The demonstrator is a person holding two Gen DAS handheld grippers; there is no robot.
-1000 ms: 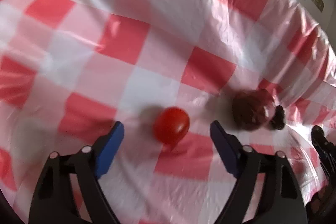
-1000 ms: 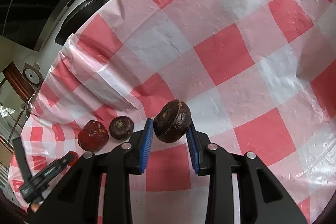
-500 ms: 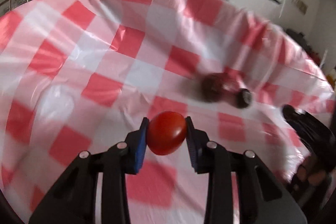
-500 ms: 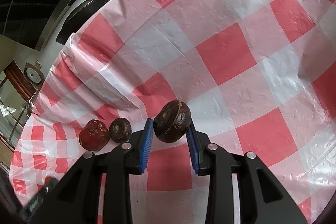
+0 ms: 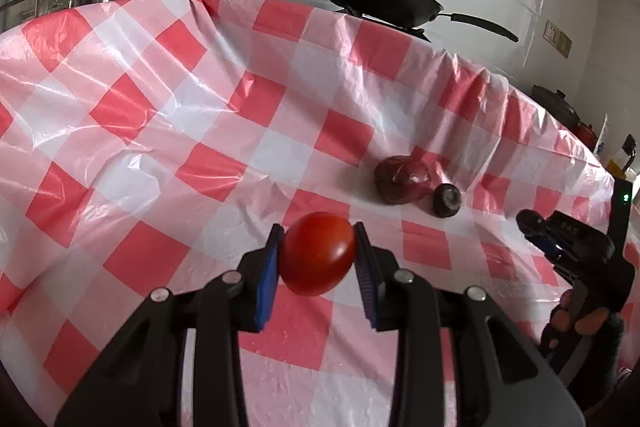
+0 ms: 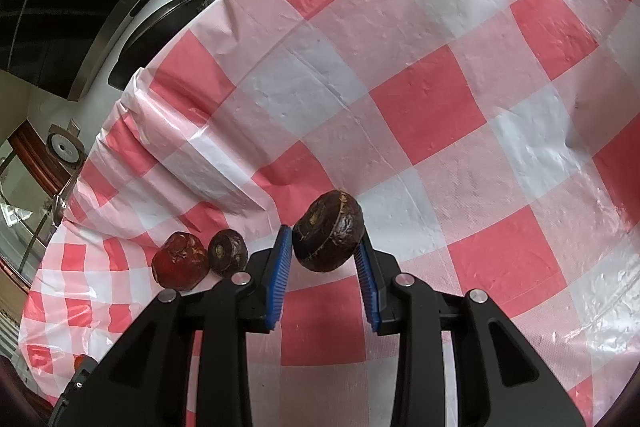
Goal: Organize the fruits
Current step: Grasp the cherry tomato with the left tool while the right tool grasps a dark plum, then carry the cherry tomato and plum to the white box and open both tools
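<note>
My left gripper (image 5: 316, 255): jaws clamped on the red tomato (image 5: 317, 253), held clear above the tabletop (image 5: 168, 131). My right gripper (image 6: 324, 259): jaws pinching a dark brown water chestnut (image 6: 329, 236) at their tips. Left of those, a reddish chestnut (image 6: 180, 261) and a smaller dark chestnut (image 6: 228, 253) lie touching on the checkered cloth.

The left-wrist view's right edge cuts off the right gripper (image 5: 536, 227), hiding its fruit

Red tomato (image 5: 317, 253), red-and-white checked tablecloth (image 5: 168, 131)
</note>
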